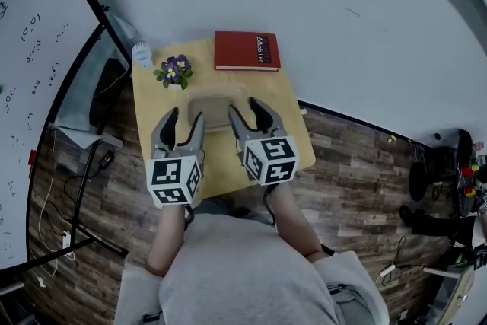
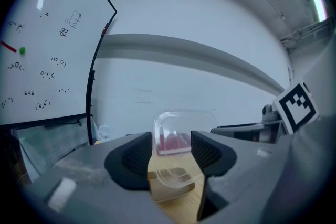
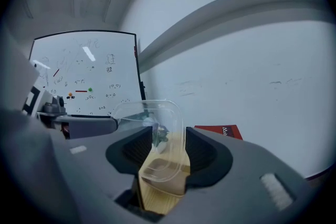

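Observation:
A clear plastic clamshell box sits mid-table on a small wooden table. Its lid stands raised in both gripper views. My left gripper is open at the box's left end. In the left gripper view the box shows through the gap between the jaws of the left gripper, just ahead. My right gripper is open at the box's right end. In the right gripper view the right gripper has the box and its lid between the jaws. I cannot tell whether either gripper touches it.
A red book lies at the table's far edge. A small pot of purple flowers and a small white fan stand at the far left corner. A whiteboard on a black stand is to the left, with cables on the wood floor.

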`<state>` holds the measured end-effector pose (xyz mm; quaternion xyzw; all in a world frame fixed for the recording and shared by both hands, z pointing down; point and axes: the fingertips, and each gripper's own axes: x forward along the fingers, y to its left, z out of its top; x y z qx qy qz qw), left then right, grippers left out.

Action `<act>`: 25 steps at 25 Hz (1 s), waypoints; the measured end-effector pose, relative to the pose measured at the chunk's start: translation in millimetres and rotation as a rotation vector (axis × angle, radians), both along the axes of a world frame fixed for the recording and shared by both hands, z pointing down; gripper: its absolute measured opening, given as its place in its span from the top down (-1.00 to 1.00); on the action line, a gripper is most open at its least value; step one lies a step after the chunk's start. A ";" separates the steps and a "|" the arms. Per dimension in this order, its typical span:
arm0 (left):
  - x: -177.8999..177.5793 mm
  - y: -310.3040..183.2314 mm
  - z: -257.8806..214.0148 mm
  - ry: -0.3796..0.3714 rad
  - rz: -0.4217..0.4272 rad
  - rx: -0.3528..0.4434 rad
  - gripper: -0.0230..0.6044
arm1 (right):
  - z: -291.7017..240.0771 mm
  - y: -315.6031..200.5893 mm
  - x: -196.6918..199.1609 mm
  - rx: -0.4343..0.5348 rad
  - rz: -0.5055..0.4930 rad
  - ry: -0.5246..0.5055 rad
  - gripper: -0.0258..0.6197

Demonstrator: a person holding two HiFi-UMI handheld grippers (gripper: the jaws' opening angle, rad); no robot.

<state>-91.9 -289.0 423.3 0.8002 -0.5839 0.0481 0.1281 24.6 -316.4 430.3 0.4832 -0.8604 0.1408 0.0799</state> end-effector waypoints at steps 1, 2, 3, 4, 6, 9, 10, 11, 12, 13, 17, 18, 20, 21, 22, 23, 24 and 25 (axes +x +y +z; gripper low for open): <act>0.6 2.8 -4.5 -0.001 -0.005 0.012 0.18 | -3.8 2.7 1.2 0.010 -0.001 -0.001 0.30; 1.6 5.5 -9.0 -0.002 -0.008 0.024 0.19 | -8.0 5.3 2.5 0.019 -0.002 -0.005 0.30; 3.0 8.0 -13.5 -0.005 -0.011 0.035 0.19 | -12.5 7.6 3.8 0.029 -0.001 -0.013 0.30; 4.6 10.3 -18.0 -0.009 -0.013 0.047 0.19 | -17.3 9.7 5.3 0.038 0.000 -0.022 0.31; 8.6 15.3 -27.1 -0.020 -0.016 0.070 0.19 | -27.3 14.3 8.5 0.062 -0.001 -0.031 0.31; 13.9 23.9 -39.5 -0.025 -0.017 0.101 0.19 | -41.6 22.6 13.6 0.102 -0.005 -0.029 0.32; 15.4 26.6 -43.4 -0.026 -0.018 0.111 0.19 | -46.0 25.3 15.1 0.115 -0.005 -0.028 0.32; 17.2 29.3 -47.3 -0.026 -0.019 0.120 0.19 | -50.3 28.0 16.7 0.127 -0.005 -0.028 0.32; 19.1 32.1 -51.3 -0.027 -0.020 0.131 0.19 | -54.4 30.8 18.7 0.139 -0.005 -0.028 0.32; 21.2 35.1 -55.5 -0.029 -0.021 0.141 0.19 | -58.6 33.7 20.8 0.150 -0.004 -0.030 0.32; 29.2 45.3 -71.3 -0.041 -0.020 0.184 0.19 | -73.9 44.3 28.6 0.192 -0.002 -0.042 0.32; 31.3 47.5 -74.6 -0.043 -0.019 0.194 0.19 | -77.2 46.6 30.6 0.201 -0.001 -0.043 0.32; 36.2 52.3 -80.8 -0.046 -0.017 0.210 0.19 | -83.8 51.6 35.5 0.221 0.001 -0.043 0.32; 38.7 54.8 -83.9 -0.049 -0.016 0.218 0.19 | -87.5 54.3 37.9 0.231 0.002 -0.041 0.32; 41.0 57.3 -87.1 -0.052 -0.016 0.225 0.19 | -91.4 57.0 40.2 0.243 0.002 -0.038 0.32; 43.1 59.8 -90.1 -0.054 -0.016 0.233 0.19 | -95.3 59.7 42.4 0.256 0.003 -0.035 0.32; 45.2 62.3 -93.0 -0.055 -0.015 0.241 0.19 | -99.0 62.4 44.5 0.268 0.003 -0.032 0.32; 47.4 64.7 -95.7 -0.055 -0.015 0.248 0.19 | -102.3 65.1 46.7 0.279 0.003 -0.030 0.33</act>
